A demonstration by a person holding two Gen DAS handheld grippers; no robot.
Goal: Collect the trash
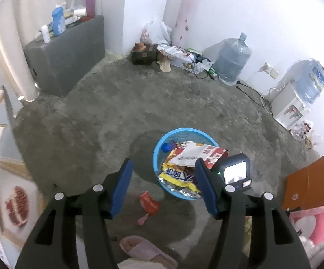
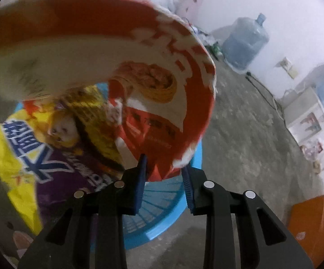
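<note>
While left gripper point(image 1: 163, 185) fingers spread empty | right gripper point(image 2: 164, 172) fingers pinch noodle cup point(image 2: 139, 71)

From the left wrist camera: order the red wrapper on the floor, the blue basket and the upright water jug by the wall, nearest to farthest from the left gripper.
1. Red wrapper: on the floor between the left gripper's open jaws.
2. Blue basket: just beyond, slightly right, full of packaging.
3. Water jug: far right, against the wall.

Blurred noodle bowl point(image 2: 99, 51) hiding blue basket point(image 2: 162, 204), slipper point(image 1: 144, 253) cropped
</note>
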